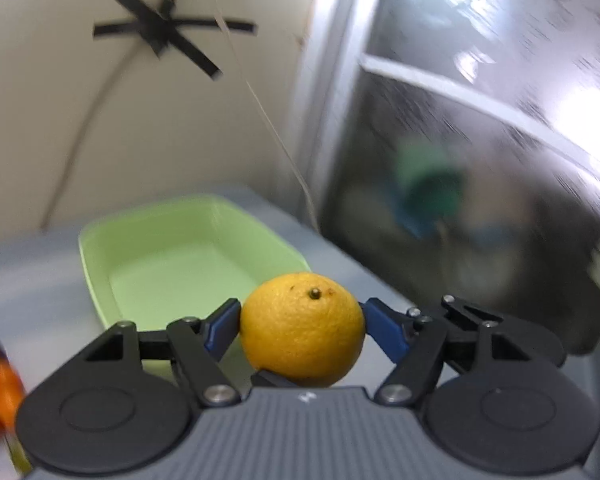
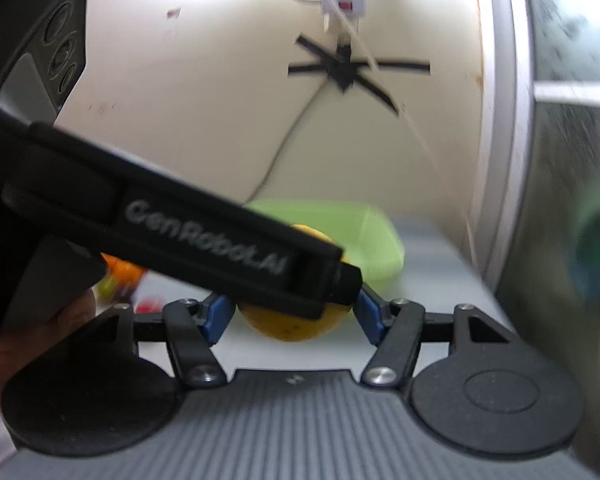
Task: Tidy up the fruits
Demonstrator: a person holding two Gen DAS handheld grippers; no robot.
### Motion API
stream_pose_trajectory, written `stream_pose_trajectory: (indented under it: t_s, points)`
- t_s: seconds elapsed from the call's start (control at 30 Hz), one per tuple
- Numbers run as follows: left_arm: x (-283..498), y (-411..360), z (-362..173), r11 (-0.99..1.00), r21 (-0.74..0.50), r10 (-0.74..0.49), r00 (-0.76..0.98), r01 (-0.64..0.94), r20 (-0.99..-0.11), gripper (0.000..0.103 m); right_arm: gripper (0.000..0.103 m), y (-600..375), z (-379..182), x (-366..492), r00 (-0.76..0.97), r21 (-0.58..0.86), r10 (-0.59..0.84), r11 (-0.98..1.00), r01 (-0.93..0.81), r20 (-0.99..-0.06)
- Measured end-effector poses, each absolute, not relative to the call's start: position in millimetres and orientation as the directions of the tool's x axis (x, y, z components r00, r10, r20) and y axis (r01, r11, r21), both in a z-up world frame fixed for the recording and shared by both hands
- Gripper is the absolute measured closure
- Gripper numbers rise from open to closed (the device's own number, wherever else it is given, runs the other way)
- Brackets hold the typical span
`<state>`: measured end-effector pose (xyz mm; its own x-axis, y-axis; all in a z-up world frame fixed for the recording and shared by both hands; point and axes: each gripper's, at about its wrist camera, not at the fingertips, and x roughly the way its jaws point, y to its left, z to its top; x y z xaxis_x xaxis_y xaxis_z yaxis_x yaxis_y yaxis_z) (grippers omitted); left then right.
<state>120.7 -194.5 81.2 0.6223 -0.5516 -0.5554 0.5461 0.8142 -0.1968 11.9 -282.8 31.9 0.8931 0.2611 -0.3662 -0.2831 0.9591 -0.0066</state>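
While my left gripper (image 1: pixel 302 330) clamps a round yellow-orange citrus (image 1: pixel 303 328), right gripper (image 2: pixel 294 314) grips another yellow fruit (image 2: pixel 292 326); green plastic tray (image 1: pixel 172 256) at 11 o'clock.

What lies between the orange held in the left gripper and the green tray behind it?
Nothing: in the left wrist view only bare grey tabletop separates the orange from the green tray.

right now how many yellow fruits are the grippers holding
2: one yellow fruit between the left gripper fingers, one between the right gripper fingers, partly hidden behind the other tool. More fruit at the blurred edges may be hidden.
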Motion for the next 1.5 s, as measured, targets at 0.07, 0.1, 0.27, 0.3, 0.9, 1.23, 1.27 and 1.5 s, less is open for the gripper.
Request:
stream_pose_trajectory:
  t_s: [0.07, 0.1, 0.27, 0.3, 0.9, 1.23, 1.27, 1.5]
  points:
    - [147, -198, 84, 0.836, -0.196, -0.525, 0.643, 0.513, -0.557, 0.034, 0.036, -285, 34, 44, 0.897, -0.022, 0.267, 0.956, -0.293, -0.351]
    - [160, -199, 82, 0.847, -0.209, -0.512, 0.645, 0.489, -0.568, 0.034, 0.036, -285, 34, 61, 0.892, -0.018, 0.275, 0.953, -0.301, -0.358]
    - [203, -191, 55, 0.873, -0.275, -0.481, 0.611, 0.403, -0.628, 0.034, 0.036, -284, 19, 112, 0.835, 0.027, 0.314, 0.94, -0.34, -0.451]
    - [209, -191, 49, 0.873, -0.288, -0.481, 0.601, 0.394, -0.638, 0.034, 0.036, -282, 14, 115, 0.829, 0.028, 0.309, 0.942, -0.335, -0.467]
    - [110, -135, 87, 0.927, -0.182, -0.371, 0.747, 0.327, -0.551, 0.024, 0.026, -274, 21, 62, 0.889, 0.016, 0.265, 0.96, -0.279, -0.374]
    - [-13, -50, 53, 0.98, -0.143, -0.196, 0.788, 0.138, -0.584, 0.023, 0.003, -224, -1, -30, 0.894, 0.241, 0.24, 0.958, -0.155, -0.379]
    - [-24, -41, 49, 0.982, -0.148, -0.183, 0.787, 0.117, -0.589, 0.022, 0.003, -217, -3, -34, 0.882, 0.244, 0.25, 0.956, -0.16, -0.4]
    - [-84, 8, 32, 0.991, -0.133, -0.094, 0.817, 0.021, -0.569, 0.012, 0.003, -175, -2, -63, 0.856, 0.138, 0.255, 0.967, -0.215, -0.449]
